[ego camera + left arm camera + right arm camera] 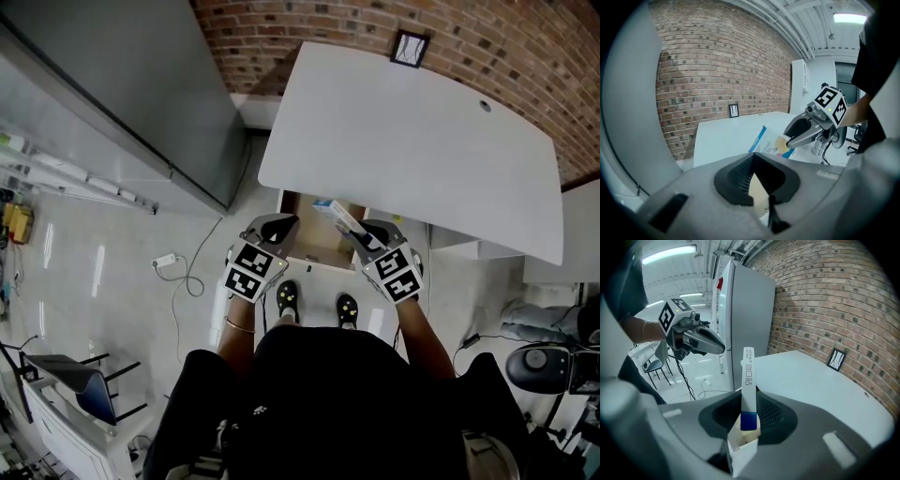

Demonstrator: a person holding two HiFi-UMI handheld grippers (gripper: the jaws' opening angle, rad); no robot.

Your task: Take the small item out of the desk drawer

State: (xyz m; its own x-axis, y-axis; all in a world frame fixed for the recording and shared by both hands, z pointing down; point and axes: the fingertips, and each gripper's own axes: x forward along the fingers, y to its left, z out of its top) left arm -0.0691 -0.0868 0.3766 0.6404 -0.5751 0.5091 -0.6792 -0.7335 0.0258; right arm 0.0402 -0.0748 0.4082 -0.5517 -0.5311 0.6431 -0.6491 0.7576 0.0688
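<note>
R gripper (360, 236), mid-frame, clamps thin flat cardboard box (748, 380), white w/ blue band, edge print unclear. L gripper (278, 226) jaws closed, empty.

The desk top (412, 141) is smooth matt, brick wall (506, 37) rough, small box (336, 216) cardboard.

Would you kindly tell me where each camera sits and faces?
Head view: on the person's head, steeply down at desk and open drawer; forearms, torso, shoes show.
Left gripper view: on the left hand-held gripper, facing the brick wall; right forearm shows.
Right gripper view: on the right hand-held gripper holding the small box, toward a cabinet; left forearm shows.
Both gripper views see the desk.
</note>
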